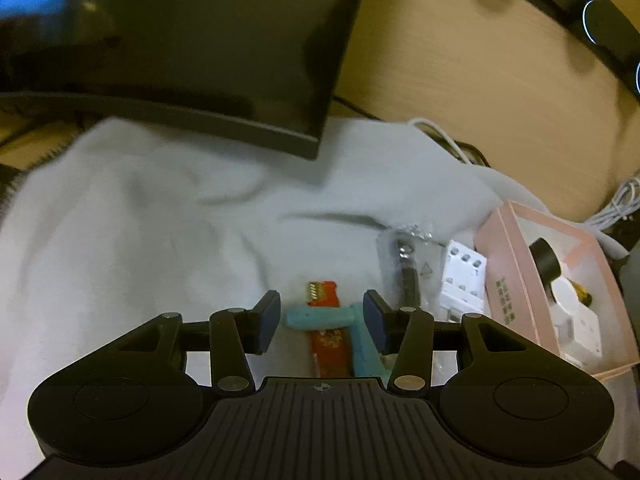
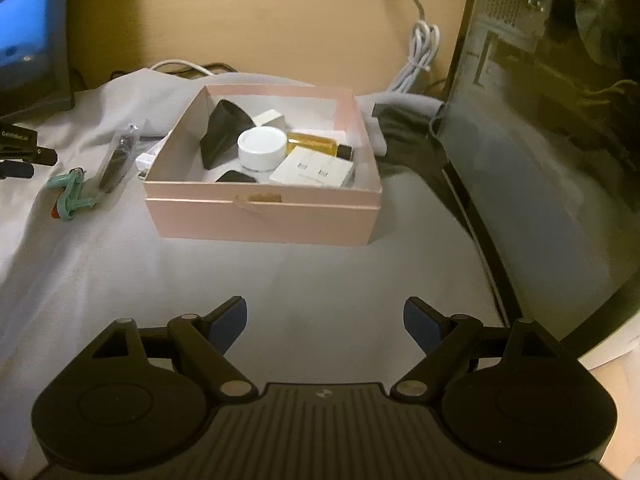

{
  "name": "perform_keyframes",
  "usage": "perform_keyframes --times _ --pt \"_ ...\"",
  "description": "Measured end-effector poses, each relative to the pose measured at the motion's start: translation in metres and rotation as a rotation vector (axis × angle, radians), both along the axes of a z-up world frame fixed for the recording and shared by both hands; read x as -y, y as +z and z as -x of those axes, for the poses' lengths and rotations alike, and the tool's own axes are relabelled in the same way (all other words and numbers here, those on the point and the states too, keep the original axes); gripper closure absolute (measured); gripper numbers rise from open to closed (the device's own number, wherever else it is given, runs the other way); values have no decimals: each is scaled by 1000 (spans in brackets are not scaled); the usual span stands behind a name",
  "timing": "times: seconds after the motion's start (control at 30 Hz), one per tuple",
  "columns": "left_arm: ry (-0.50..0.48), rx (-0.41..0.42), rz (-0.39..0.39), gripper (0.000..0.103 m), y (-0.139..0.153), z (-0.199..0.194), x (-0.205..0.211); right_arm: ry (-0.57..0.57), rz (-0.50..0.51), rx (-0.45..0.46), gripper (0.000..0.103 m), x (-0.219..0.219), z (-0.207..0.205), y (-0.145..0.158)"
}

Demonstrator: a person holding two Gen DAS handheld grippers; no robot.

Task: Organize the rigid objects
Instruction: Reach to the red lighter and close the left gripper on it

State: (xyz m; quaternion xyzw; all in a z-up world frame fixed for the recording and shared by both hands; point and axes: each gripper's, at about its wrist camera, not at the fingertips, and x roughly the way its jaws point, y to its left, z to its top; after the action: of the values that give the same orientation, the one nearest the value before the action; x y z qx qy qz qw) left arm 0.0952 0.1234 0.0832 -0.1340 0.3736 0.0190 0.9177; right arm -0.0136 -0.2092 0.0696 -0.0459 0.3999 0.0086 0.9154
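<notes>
A pink box (image 2: 264,216) sits on a white cloth (image 2: 320,280) and holds a white round jar (image 2: 262,148), a black cone-shaped piece (image 2: 224,128), an amber bottle (image 2: 316,142) and a white flat block (image 2: 312,170). The box also shows in the left wrist view (image 1: 504,276). A teal plastic clamp (image 1: 320,318) lies on a red strip (image 1: 330,344), directly between my open left gripper's (image 1: 322,322) fingers. The clamp shows in the right wrist view (image 2: 70,194) too. My right gripper (image 2: 324,324) is open and empty, above bare cloth in front of the box.
A bagged dark tool (image 1: 408,276) and a white plastic part (image 1: 460,276) lie between clamp and box. A dark monitor (image 1: 200,52) stands behind the cloth. A computer case (image 2: 560,120) stands at the right. White cables (image 2: 416,56) lie behind the box on the wooden desk (image 1: 460,80).
</notes>
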Motion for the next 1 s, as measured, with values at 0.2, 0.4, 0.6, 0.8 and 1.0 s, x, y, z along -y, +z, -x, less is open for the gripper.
perform_keyframes --times 0.2,0.4,0.6,0.8,1.0 --pt "-41 -22 -11 53 -14 -12 14 51 17 -6 17 -18 8 -2" --pt "-112 -21 -106 48 -28 -20 35 49 28 -26 17 -16 13 -8" --pt "-116 51 -137 51 -27 -24 28 35 31 -27 17 -9 18 -9" --pt "-210 100 -175 72 -26 -23 26 51 55 -44 17 -13 24 -11" --pt "-316 82 -128 73 -24 20 33 97 49 -47 17 -27 17 -9"
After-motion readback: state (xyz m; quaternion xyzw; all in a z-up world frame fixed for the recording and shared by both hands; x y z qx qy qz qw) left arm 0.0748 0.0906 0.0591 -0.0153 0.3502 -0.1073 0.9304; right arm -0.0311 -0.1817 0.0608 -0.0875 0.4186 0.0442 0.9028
